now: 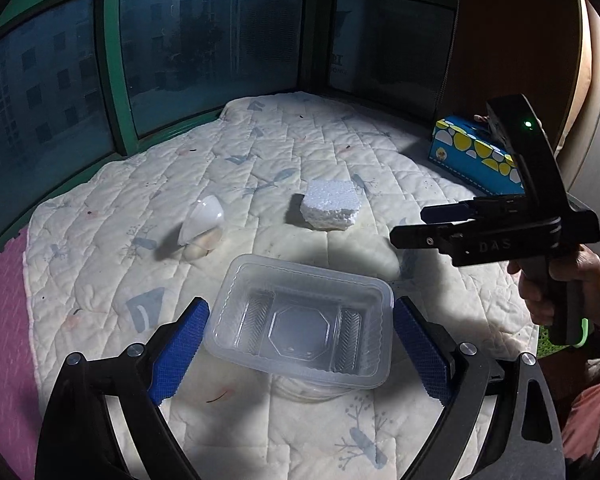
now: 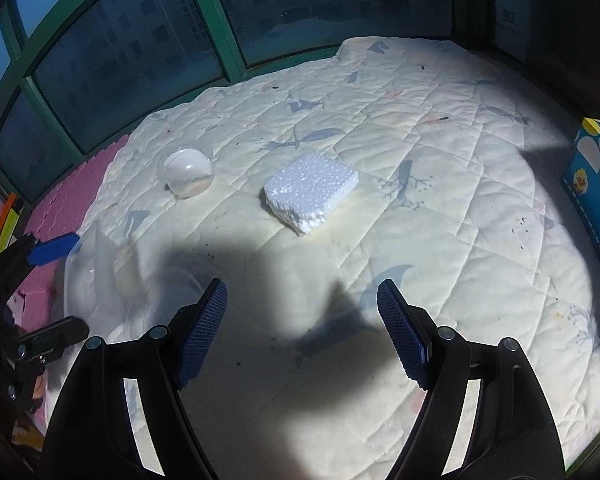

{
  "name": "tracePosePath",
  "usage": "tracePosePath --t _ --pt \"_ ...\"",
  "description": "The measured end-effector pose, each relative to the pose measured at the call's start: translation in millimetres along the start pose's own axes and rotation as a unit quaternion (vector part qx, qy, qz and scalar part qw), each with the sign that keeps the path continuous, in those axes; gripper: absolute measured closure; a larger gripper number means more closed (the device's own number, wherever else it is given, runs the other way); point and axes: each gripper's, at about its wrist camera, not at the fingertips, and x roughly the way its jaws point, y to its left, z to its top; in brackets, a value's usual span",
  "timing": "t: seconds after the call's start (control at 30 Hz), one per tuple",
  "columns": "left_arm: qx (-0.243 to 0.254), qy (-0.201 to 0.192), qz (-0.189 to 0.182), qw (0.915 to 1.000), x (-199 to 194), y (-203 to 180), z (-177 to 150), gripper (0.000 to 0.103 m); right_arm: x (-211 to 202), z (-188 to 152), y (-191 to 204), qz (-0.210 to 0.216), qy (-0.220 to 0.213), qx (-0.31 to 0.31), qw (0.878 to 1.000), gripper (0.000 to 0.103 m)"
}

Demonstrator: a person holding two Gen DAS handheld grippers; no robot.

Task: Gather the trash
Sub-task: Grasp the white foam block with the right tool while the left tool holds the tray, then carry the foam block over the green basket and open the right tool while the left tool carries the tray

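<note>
One clear plastic tray (image 1: 300, 322) sits between the blue pads of the left gripper (image 1: 296, 352), its short sides against or just beside both pads, so the gripper appears to hold it at a wide spread. The tray looks raised above the quilt (image 1: 260, 152), with one round clear lid (image 1: 308, 390) showing beneath it at 6 o'clock. One white foam block (image 1: 330, 204) lies on the quilt at 12 o'clock from the tray, and one clear plastic cup (image 1: 202, 228) lies tipped over at 10 o'clock. One blue spotted box (image 1: 476, 158) stands at 2 o'clock. The right gripper (image 2: 302, 334), held by one hand (image 1: 560, 288), stands wide with nothing between its pads.
</note>
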Motion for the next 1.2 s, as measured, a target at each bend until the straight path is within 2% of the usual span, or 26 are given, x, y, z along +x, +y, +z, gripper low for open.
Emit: tracePosePath --t 0.2,0.37,0.47,0.6,0.63,0.67,0.7,0.9,1.2 --pt "-0.027 -0.005 0.012 0.9996 -14.0 15.6 -4.9 0.014 34.2 30.3 3.5 -0.013 0.012 -0.002 1.000 0.020" --pt "-0.040 -0.006 0.014 0.9991 -20.3 20.7 -11.1 0.014 63.5 50.5 -4.4 -0.003 0.025 0.051 0.998 0.017" --pt "-0.045 -0.004 0.014 0.9989 -20.3 22.5 -14.5 0.014 79.2 57.7 -6.4 -0.007 0.033 0.070 0.997 0.017" --pt "-0.054 -0.001 0.015 0.9984 -20.0 26.6 -17.3 0.014 92.4 62.6 -0.7 -0.035 0.038 0.061 0.997 0.017" --pt "-0.057 -0.001 0.014 0.9983 -20.0 27.4 -17.7 0.014 92.3 62.8 2.0 -0.043 0.035 0.054 0.997 0.018" --pt "-0.059 -0.002 0.013 0.9982 -20.4 27.9 -18.3 0.014 92.5 62.6 4.2 -0.048 0.036 0.046 0.997 0.024" --pt "-0.060 -0.002 0.012 0.9981 -20.1 28.0 -18.8 0.014 92.4 61.7 5.8 -0.055 0.037 0.039 0.997 0.032" --pt "-0.060 -0.005 0.007 0.9982 -21.9 22.4 -18.6 0.014 73.4 49.1 2.1 -0.049 0.026 0.040 0.998 0.032" --pt "-0.047 -0.013 -0.010 0.9988 -31.9 -8.6 -12.1 0.014 -1.5 6.2 -10.1 -0.017 0.001 0.066 0.998 0.032"
